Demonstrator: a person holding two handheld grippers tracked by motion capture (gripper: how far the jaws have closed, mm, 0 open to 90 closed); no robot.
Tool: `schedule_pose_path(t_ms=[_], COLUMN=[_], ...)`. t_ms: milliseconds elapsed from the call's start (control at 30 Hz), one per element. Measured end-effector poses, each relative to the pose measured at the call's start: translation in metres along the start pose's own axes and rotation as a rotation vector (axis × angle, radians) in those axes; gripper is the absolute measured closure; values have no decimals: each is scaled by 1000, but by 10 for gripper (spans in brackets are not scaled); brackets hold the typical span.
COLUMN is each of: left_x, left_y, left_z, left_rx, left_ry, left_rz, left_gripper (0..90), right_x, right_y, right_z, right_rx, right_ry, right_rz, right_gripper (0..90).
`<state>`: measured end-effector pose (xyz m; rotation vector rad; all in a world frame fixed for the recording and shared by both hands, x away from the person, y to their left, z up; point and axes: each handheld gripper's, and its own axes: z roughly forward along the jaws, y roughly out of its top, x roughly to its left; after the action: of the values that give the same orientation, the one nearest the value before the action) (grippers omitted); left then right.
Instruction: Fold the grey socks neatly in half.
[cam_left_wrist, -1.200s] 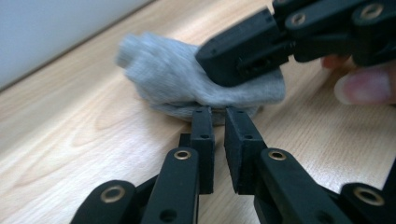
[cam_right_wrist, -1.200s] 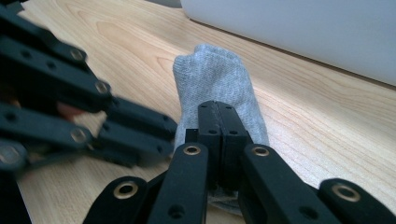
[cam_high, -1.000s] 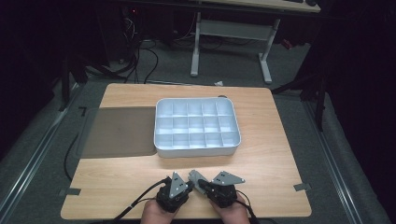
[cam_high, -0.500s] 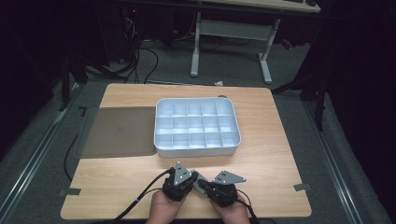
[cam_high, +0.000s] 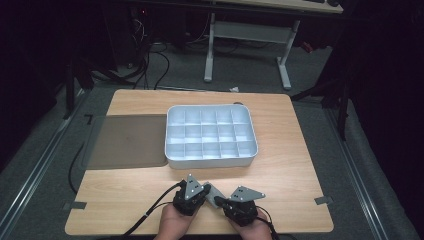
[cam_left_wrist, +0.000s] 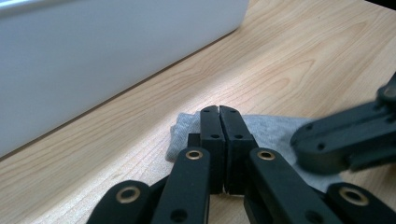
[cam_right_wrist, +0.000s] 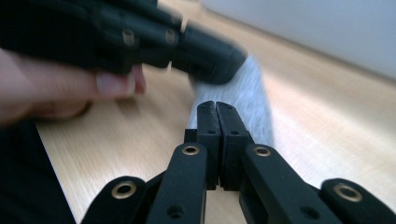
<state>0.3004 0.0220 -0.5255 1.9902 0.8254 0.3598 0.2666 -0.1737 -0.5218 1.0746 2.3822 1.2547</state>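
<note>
A small grey cloth (cam_high: 214, 191) lies at the table's front edge between my two grippers. My left gripper (cam_high: 205, 191) comes at it from the left and my right gripper (cam_high: 220, 201) from the right, tips almost meeting. In the left gripper view, the left gripper (cam_left_wrist: 219, 111) has its jaws pressed together at the edge of the cloth (cam_left_wrist: 275, 128), and the right gripper (cam_left_wrist: 345, 140) sits on the cloth's right. In the right gripper view, the right gripper (cam_right_wrist: 215, 106) is shut at the cloth's (cam_right_wrist: 247, 93) near end, with the left gripper (cam_right_wrist: 205, 56) at the far end.
A white compartment tray (cam_high: 210, 162) stands mid-table just beyond the grippers; its wall (cam_left_wrist: 93, 60) looms close in the left gripper view. A dark mat (cam_high: 127, 142) lies left of it. Bare wood (cam_high: 290, 170) spreads to the right. A hand (cam_right_wrist: 56, 93) holds the left gripper.
The left gripper has moved right and slightly forward, closing in on the right gripper; the cloth between them now shows shorter. The right gripper has barely moved.
</note>
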Motion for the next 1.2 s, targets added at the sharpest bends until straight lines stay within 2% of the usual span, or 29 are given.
schedule_pose_path(t_ms=[400,500,667,767,933,1133,1200], left_x=[2,1,2,1,1,1,1], left_y=[-5,-5,-5,-5,-5,-5,-5], left_z=[1,1,0,0,0,0,0], left_rx=[-28,-35,-34,-34,-32,-32,-31], left_ry=[-18,-12,-19,-22,-25,-29,-30], left_rz=[3,6,5,6,9,13,12], left_gripper=[893,892,892,892,892,891,891], right_x=[0,-1,-2,-6,-17,-23,-24], right_y=[-3,-1,8,14,22,26,27], right_z=[1,0,-6,-10,-12,-7,-6], right_rx=[-4,-10,-24,-30,14,99,125], right_ry=[-3,20,-8,-22,-38,-5,-6], right_rz=[8,12,18,28,55,68,74], right_gripper=[899,817,716,686,649,607,564])
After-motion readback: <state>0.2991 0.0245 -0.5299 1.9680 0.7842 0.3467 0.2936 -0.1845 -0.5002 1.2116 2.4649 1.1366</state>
